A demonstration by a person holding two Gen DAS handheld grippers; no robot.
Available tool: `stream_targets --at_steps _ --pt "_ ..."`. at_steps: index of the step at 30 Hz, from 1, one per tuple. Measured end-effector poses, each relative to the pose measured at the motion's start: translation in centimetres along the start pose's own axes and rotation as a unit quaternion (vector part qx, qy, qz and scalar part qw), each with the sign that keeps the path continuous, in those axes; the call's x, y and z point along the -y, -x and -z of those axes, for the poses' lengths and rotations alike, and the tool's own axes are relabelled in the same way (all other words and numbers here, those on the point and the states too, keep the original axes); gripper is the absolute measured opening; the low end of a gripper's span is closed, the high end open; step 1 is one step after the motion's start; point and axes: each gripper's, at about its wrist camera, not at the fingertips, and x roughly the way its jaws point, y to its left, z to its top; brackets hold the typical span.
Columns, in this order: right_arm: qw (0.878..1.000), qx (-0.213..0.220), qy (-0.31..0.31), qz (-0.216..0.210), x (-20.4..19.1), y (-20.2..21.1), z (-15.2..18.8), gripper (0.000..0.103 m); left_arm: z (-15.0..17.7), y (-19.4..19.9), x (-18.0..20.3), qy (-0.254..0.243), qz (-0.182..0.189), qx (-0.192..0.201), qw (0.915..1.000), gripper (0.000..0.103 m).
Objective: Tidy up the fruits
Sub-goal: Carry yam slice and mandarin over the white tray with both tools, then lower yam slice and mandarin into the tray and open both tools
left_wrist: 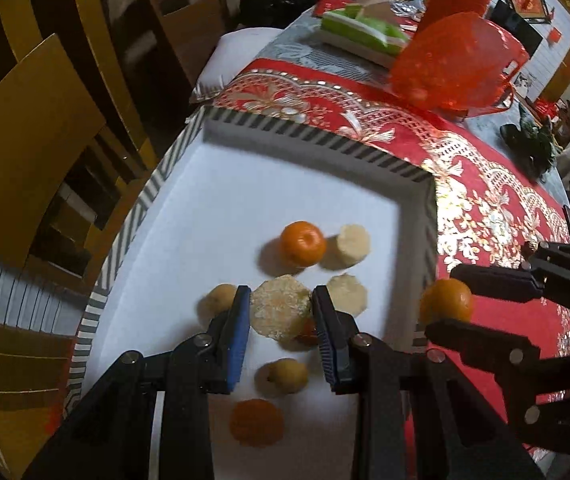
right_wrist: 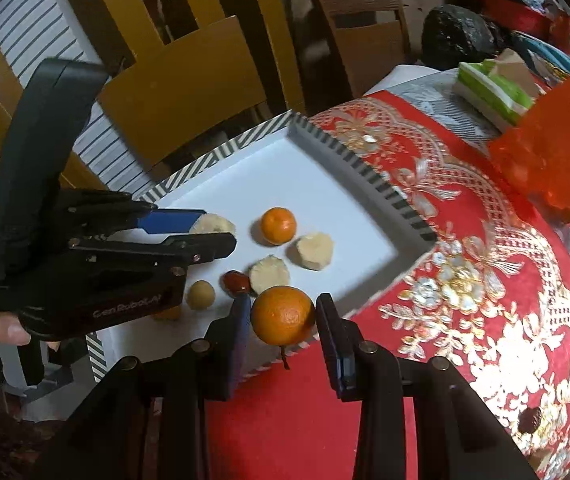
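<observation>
Approx halfway: several fruits already on tray [left_wrist: 221, 184]. Left gripper [left_wrist: 281, 314] clamps a pale fruit chunk [left_wrist: 281, 312] over it; right gripper [right_wrist: 283, 316] grips an orange [right_wrist: 283, 314], not yet placed.

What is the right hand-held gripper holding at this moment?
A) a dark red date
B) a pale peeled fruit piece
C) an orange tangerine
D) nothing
C: the right hand-held gripper has its blue pads closed on the tangerine, while the left hand-held gripper holds the pale piece over the white tray.
</observation>
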Motion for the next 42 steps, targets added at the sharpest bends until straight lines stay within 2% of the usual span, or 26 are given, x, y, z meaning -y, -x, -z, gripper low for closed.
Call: stream_targets --at_steps 15,42 --pt "0.998 -0.046 0.016 -0.027 -2.6 -4.1 0.2 0.037 0.0 -1.9 -2.4 0.026 0.004 -0.017 0.9995 0.030" --pt "0.995 -0.079 0.034 -0.057 -4.1 -7.5 0.0 0.037 -2.1 -2.5 -3.0 0.039 0.006 -0.014 0.9991 0.030"
